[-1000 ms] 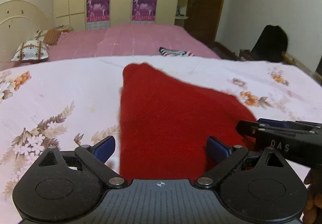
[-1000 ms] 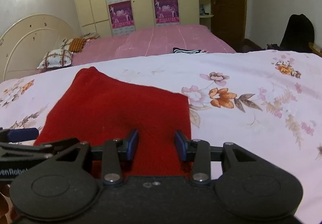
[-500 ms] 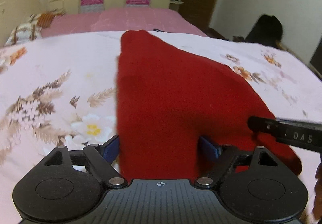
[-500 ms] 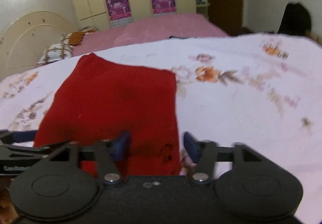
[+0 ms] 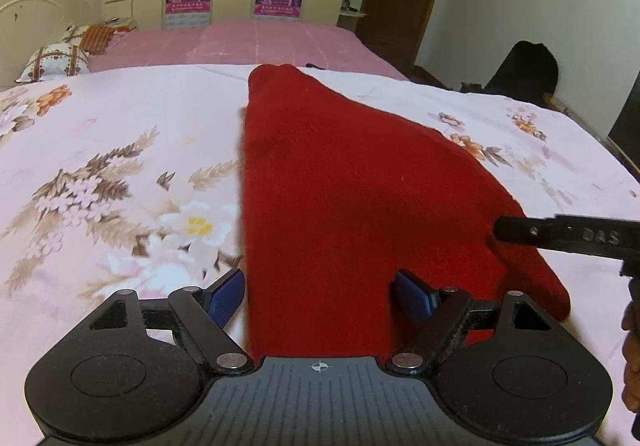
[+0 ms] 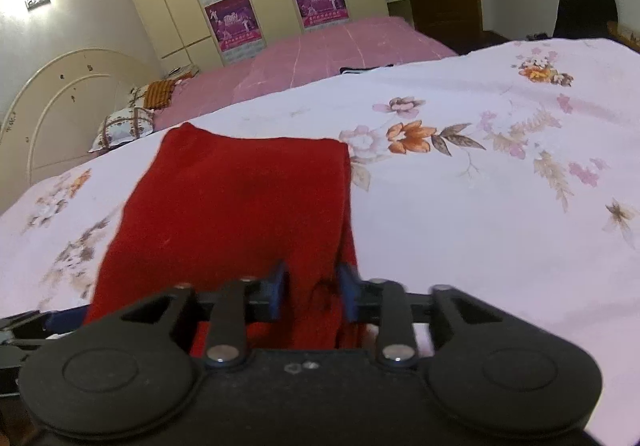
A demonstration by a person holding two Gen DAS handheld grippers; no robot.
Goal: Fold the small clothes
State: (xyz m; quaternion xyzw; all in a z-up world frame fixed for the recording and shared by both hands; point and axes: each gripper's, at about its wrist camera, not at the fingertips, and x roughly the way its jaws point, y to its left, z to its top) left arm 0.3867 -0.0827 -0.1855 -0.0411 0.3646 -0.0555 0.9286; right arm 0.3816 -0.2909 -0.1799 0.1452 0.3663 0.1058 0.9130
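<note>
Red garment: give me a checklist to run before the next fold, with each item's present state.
1. Red garment lies flat on the floral sheet: ok.
2. Left gripper straddles the near edge, jaws wide, pads not pressing after closing partway: not ok for a lift.
3. Right gripper has the right near corner between its pads: ok.
4. Right pads clamped firmly, having just opened slightly: cannot tell.
5. Far end free of the striped cloth: ok.
6. Sheet beside the garment bare for folding: ok.
</note>
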